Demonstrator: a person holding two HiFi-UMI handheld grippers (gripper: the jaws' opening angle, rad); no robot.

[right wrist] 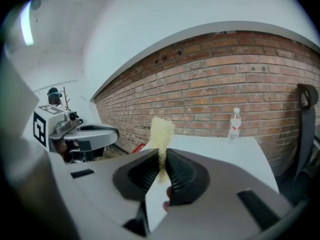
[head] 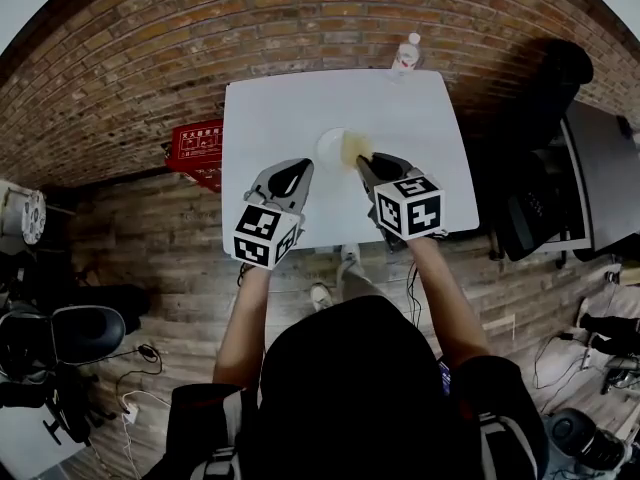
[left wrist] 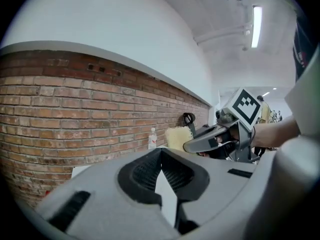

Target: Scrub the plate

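A: What is the right gripper point(right wrist: 161, 160) doing?

B: Its jaws are pinched on a yellow sponge point(right wrist: 161, 129). The lower edge sits between the ribbed pads and the rest stands up beyond the tips, a bit frayed at the top. In the head view the same sponge point(head: 355, 149) pokes out ahead of the right gripper point(head: 368, 164).

A: And the left gripper point(left wrist: 161, 158)?

B: Pressed together, with nothing between the pads. From above, the left gripper point(head: 292, 175) is just left of the right one, and the two are held close side by side, both aimed toward the far wall and clear of the table top. Its own view shows the right gripper and sponge point(left wrist: 177, 137) off to the right.

A: Where is the plate?

B: The plate point(head: 329, 148) lies flat on the white table point(head: 260, 118), about mid-table – a pale round shape just beyond the jaw tips. In the head view the sponge overlaps its right edge; whether they touch I cannot tell.

A: Anything else around?

B: A clear bottle point(head: 405, 56) stands at the far edge of the table, right of middle, by the brick wall point(right wrist: 225, 79). A red crate point(head: 197, 148) sits on the wooden floor left of the table, and a black chair point(head: 545, 88) stands to the right — well apart from the plate
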